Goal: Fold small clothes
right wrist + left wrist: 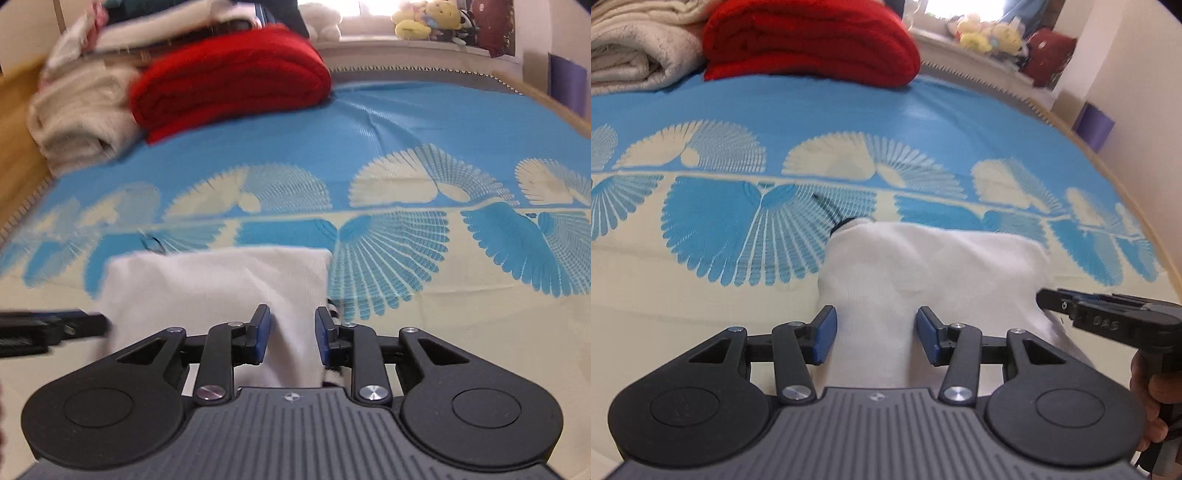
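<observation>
A small white garment (923,273) lies folded on the blue and cream bedspread (849,110); it also shows in the right wrist view (221,288). A black trim peeks out at its far left corner (834,221). My left gripper (875,334) is open, its blue pads either side of the garment's near left edge. My right gripper (291,334) is open over the garment's near right edge, where a black and white patterned bit (334,310) shows. The right gripper also appears at the right of the left wrist view (1049,299).
A folded red blanket (812,40) and folded cream blankets (631,48) lie at the far side of the bed. Plush toys (424,18) sit on the window sill. A purple bin (1093,125) stands by the wall on the right.
</observation>
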`<state>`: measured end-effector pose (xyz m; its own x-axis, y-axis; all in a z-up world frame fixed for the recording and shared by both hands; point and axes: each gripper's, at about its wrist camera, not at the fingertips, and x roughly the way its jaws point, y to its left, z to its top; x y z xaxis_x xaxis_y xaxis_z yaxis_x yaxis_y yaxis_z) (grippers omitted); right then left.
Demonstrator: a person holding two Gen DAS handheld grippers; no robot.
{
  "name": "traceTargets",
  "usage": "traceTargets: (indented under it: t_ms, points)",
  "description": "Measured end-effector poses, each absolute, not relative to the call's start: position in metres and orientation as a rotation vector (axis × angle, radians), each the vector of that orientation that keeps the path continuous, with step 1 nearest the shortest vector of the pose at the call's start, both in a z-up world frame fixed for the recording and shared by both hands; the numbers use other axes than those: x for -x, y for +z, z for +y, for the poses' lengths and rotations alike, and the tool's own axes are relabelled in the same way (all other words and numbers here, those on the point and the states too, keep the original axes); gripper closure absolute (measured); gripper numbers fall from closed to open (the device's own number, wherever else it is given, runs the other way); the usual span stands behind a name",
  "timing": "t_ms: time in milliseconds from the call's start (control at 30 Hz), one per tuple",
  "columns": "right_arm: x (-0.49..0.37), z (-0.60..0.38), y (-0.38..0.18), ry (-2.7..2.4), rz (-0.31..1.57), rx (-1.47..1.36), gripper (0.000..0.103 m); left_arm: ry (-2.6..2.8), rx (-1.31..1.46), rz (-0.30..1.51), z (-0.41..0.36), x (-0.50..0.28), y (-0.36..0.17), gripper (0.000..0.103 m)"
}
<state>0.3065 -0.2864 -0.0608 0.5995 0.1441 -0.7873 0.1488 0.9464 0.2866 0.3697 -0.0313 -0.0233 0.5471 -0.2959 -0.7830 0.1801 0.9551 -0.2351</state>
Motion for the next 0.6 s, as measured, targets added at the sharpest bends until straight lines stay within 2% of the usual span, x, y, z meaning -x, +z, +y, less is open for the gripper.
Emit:
traceTargets:
  t_ms: [67, 233, 467, 600]
  points:
    - [-0.317, -0.286, -0.079, -0.049, 1.011, -0.304, 0.077, -0.266, 0.127, 0.973, -0.033, -0.376, -0.03, 0.046]
    - [-0.323, -0.3, -0.102, -0.109, 1.076, -0.413, 0.077, -0.274, 0.117, 0.964, -0.032, -0.372, -0.018, 0.046]
    - [-0.297, -0.309, -0.047, -0.039, 0.933, -0.398, 0.076, -0.498, 0.024, 0.984, -0.035, -0.335, 0.007, 0.046]
    - [-0.269, -0.297, -0.025, 0.22, 0.954, -0.413, 0.074, -0.58, -0.092, 1.001, -0.045, -0.312, 0.004, 0.046]
